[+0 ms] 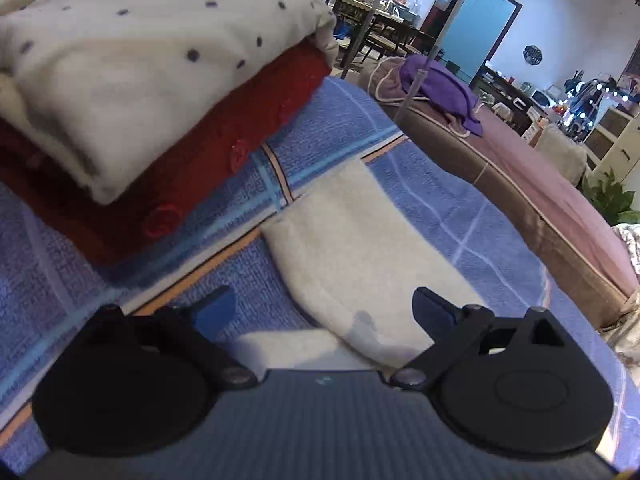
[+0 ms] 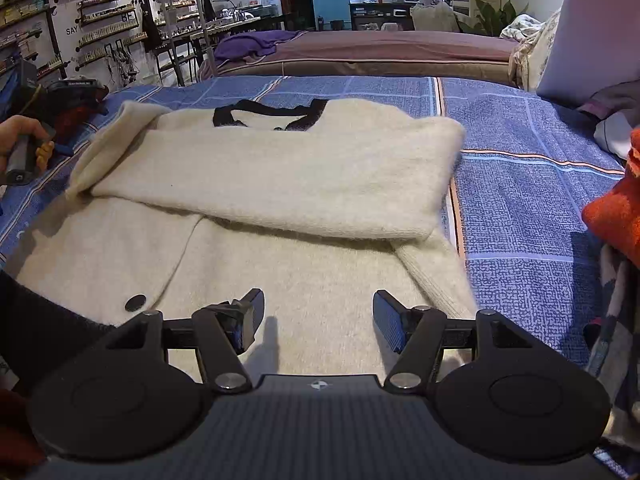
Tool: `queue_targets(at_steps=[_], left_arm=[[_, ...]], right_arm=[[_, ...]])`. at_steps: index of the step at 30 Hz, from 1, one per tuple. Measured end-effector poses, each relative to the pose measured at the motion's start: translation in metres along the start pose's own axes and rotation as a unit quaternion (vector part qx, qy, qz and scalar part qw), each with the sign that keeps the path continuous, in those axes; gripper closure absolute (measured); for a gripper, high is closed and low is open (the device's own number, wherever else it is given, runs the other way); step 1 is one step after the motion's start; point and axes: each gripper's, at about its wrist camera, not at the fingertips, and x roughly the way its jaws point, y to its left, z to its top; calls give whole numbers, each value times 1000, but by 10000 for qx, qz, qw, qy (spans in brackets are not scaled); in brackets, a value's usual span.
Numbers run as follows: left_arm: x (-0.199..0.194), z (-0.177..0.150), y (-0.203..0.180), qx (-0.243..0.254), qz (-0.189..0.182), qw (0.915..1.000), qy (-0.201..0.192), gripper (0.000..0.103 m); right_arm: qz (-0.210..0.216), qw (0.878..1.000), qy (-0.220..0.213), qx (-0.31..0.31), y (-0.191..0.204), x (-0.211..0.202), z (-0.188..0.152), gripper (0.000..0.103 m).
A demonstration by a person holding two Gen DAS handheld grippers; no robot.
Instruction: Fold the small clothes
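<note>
A cream knit cardigan with a black collar and a black button lies on the blue checked bedspread. One sleeve is folded across its chest. My right gripper is open and empty, low over the cardigan's lower part. In the left wrist view, my left gripper is open and empty over a cream part of the cardigan at its left edge. The left tool and the hand holding it show at the left of the right wrist view.
A stack of folded clothes, a cream dotted one on a red one, sits left of the cardigan. An orange garment lies at the right edge. A brown-covered bed with a purple cloth stands behind.
</note>
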Motion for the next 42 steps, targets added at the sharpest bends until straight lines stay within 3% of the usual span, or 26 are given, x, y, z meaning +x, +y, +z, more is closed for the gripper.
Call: queue_targets(at_steps=[2,4,5,6,8,11,14,16,18,20,23,25,27,28,29,30,32,33,36,40,42], left_arm=[[25,3,2,-31,73,9998,169,7],[37,5,-2,34,48,10000,25,8],[37,7,-8,191,-40,9998,-85,36],[39,9,-15,377,-134,9992,-51,97],[37,12,-27,477,-350,9982,22,98],[6,8,-50,585,-924,9937,-248,98],[-40,-6,-94,1346,-1653,9747,-672,98],[-62,-13,-112,1332,-2126,9660,-620,98],[-85,-24,-130,1408,-2353,9595,-653,98],[-106,-45,-159,2043,-2641,9411,-526,98],[-127,-89,-187,2530,-3080,9170,-172,98],[-140,-127,-203,3134,-3205,8938,-137,98],[-144,-162,-213,3452,-3425,8737,162,94],[-142,-179,-217,3569,-3392,8697,346,92],[-140,-194,-219,3650,-3240,8714,497,82],[-136,-208,-217,3667,-3089,8750,665,65],[-134,-227,-200,3620,-3039,8761,951,45],[-136,-233,-187,3648,-2970,8771,966,41],[-140,-236,-152,4035,-2384,8811,638,32],[-155,-206,-102,4342,-1387,8899,-179,15],[-156,-192,-84,4569,-801,8835,-660,10]], right_arm=[[-17,10000,32,-13,1,1,0,3],[-40,10000,19,-30,2,0,1,3],[-47,10000,-9,-20,2,-1,2,3],[-32,10000,-58,-5,2,-3,2,3],[-13,9999,-103,-4,2,-6,4,4],[-68,9999,-130,57,0,-5,3,3],[-70,9998,-127,121,-4,-4,2,3],[-64,9998,-125,127,-5,-4,2,4],[-48,9997,-168,162,-7,-6,1,4],[-49,9996,-216,176,-8,-9,1,3],[-66,9994,-244,254,-12,-9,1,3],[-97,9991,-273,304,-15,-11,1,3],[-106,9989,-297,353,-18,-12,2,3],[-91,9988,-296,383,-20,-12,3,3],[-72,9987,-290,421,-23,-11,4,3],[-64,9984,-297,477,-25,-10,6,3],[36,9974,-355,623,-31,-10,13,3],[110,9966,-407,706,-33,-11,16,3],[571,9911,-575,1059,-40,-6,34,3],[1371,9787,-471,1455,-33,30,65,3],[1617,9718,-333,1686,-26,56,79,3]])
